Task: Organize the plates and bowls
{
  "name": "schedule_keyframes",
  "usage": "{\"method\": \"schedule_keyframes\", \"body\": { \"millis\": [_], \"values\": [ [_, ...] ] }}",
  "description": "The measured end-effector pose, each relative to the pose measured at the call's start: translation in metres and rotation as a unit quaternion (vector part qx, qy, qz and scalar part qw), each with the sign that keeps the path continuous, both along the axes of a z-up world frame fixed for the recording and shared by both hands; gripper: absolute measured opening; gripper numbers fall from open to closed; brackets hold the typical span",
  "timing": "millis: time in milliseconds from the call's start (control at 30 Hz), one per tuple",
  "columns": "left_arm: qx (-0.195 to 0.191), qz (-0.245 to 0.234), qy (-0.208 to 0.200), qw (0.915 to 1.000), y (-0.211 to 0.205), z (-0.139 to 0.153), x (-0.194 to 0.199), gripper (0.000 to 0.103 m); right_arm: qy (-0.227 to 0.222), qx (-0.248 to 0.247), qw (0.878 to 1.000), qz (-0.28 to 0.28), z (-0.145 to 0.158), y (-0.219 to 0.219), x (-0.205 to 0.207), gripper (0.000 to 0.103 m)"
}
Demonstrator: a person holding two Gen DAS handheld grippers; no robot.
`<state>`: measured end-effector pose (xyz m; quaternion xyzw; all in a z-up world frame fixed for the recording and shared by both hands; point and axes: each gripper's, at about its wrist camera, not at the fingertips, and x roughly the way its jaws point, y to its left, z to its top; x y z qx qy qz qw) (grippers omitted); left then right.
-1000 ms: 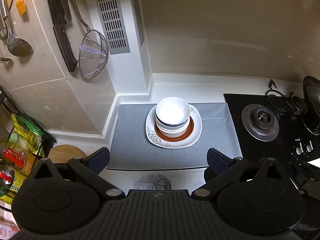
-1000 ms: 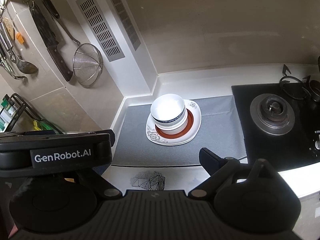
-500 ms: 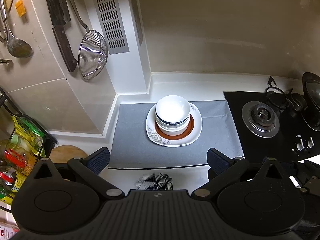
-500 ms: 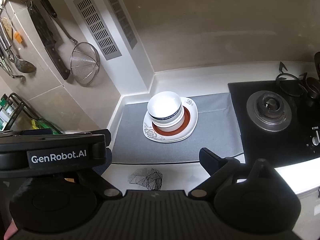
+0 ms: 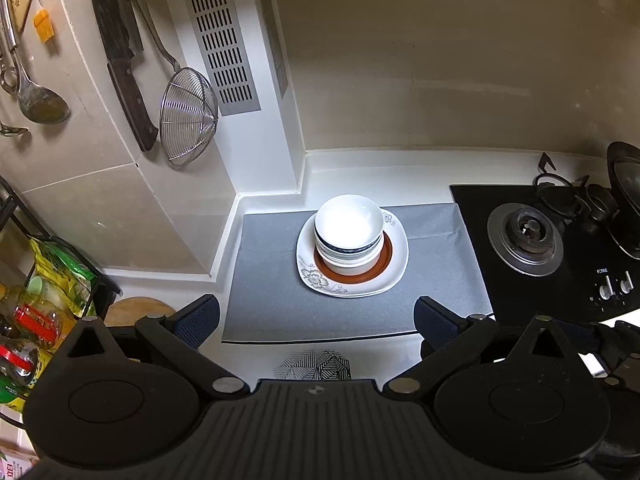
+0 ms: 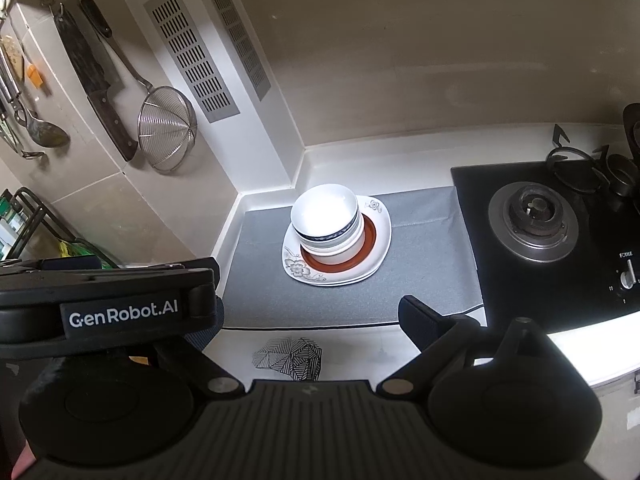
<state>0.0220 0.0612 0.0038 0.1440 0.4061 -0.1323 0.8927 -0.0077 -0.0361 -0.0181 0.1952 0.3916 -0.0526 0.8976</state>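
Glazed ceramic: bowls (image 5: 347, 227) stacked on plates (image 5: 394, 270) mid-mat (image 5: 268, 292), heavy, slippery, fragile; best gripped by rims. Left gripper (image 5: 316, 318), right gripper (image 6: 308, 316): wide open, empty.

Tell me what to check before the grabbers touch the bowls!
1. Left gripper open, holding nothing: ok.
2. Right gripper open, holding nothing: ok.
3. Bowls nested straight in one stack: ok.
4. Stack sits on the plates, plates on the grey mat: ok.
5. How many bowls and plates: cannot tell.
6. Path to the stack free of clutter: ok.
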Motion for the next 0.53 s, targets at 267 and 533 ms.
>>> {"method": "schedule_keyframes", "body": {
  "millis": [267, 533],
  "values": [
    [0.008, -0.005, 0.004, 0.9999, -0.0039, -0.0024, 0.0010, 0.103, -0.004, -0.005, 1.000, -0.005, -0.0023, -0.0032, -0.0041, 0.096],
    [0.018, -0.003, 0.000, 0.9998, -0.0077, -0.0082, 0.0025, 0.103, 0.007, -0.008, 1.000, -0.007, -0.0072, -0.0045, 0.0002, 0.096]
  ]
}}
